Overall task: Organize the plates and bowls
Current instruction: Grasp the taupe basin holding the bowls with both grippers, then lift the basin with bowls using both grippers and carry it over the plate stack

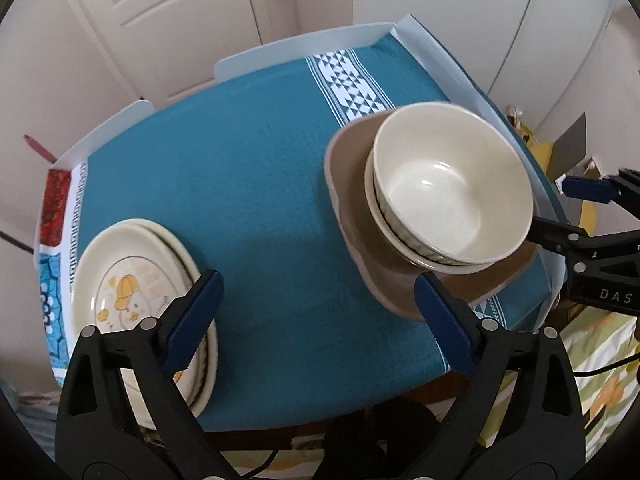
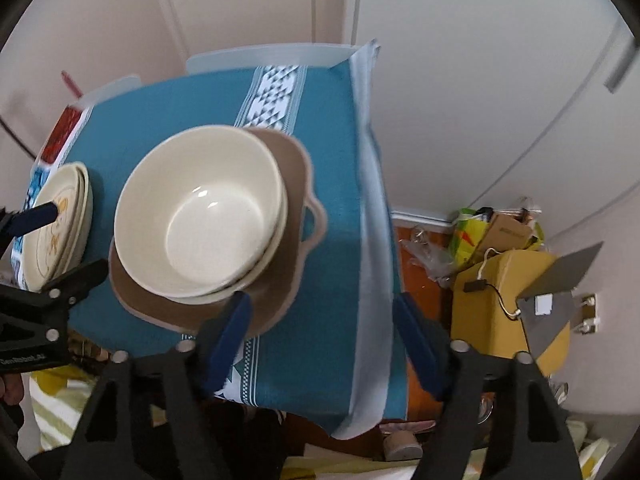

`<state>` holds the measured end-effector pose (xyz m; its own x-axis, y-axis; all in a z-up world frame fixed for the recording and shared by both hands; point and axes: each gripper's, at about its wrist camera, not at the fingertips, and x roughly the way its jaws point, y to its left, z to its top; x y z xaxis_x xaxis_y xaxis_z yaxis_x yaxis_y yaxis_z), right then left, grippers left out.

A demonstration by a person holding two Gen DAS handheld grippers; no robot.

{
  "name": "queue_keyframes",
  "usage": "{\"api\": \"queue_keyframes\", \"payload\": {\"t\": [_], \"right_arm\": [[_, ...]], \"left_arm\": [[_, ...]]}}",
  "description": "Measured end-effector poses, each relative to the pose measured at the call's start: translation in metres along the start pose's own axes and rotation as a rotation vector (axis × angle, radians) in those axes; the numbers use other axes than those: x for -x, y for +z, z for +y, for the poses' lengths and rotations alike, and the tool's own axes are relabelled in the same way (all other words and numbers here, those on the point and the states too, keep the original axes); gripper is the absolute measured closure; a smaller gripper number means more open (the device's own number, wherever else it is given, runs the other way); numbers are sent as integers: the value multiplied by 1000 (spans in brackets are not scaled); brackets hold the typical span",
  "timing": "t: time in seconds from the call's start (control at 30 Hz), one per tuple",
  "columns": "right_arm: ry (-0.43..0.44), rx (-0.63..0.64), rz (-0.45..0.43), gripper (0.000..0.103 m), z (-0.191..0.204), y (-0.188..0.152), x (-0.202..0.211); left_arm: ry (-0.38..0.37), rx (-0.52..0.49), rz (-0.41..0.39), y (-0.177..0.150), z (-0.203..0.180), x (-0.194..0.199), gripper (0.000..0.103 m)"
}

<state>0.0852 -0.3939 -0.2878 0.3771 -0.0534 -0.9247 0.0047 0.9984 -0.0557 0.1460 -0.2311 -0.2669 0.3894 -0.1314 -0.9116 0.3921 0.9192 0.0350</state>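
Two cream bowls (image 1: 448, 184) sit nested on a brown plate (image 1: 352, 216) toward the right side of a table covered in a teal cloth (image 1: 248, 168); a stack of cream plates (image 1: 132, 280), the top one printed with a yellow cartoon figure, rests at the table's near-left corner, well apart from the bowls; the left gripper (image 1: 316, 320) hangs released above the near edge, its jaws spread and empty; the right gripper (image 2: 324, 340) hovers beside the brown plate, likewise wide open, grasping nothing; a yellow box (image 2: 496, 300) stands on the floor beyond the table.
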Motion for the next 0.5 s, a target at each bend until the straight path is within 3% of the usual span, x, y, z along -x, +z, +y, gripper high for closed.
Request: {"api": "queue_keyframes", "payload": {"t": [0.23, 0.5], "right_arm": [[36, 58, 69, 49, 2, 7, -23], [106, 95, 58, 66, -3, 16, -42]], "left_arm": [[-23, -20, 63, 8, -5, -27, 34], [-141, 21, 71, 12, 2, -52, 78]]}}
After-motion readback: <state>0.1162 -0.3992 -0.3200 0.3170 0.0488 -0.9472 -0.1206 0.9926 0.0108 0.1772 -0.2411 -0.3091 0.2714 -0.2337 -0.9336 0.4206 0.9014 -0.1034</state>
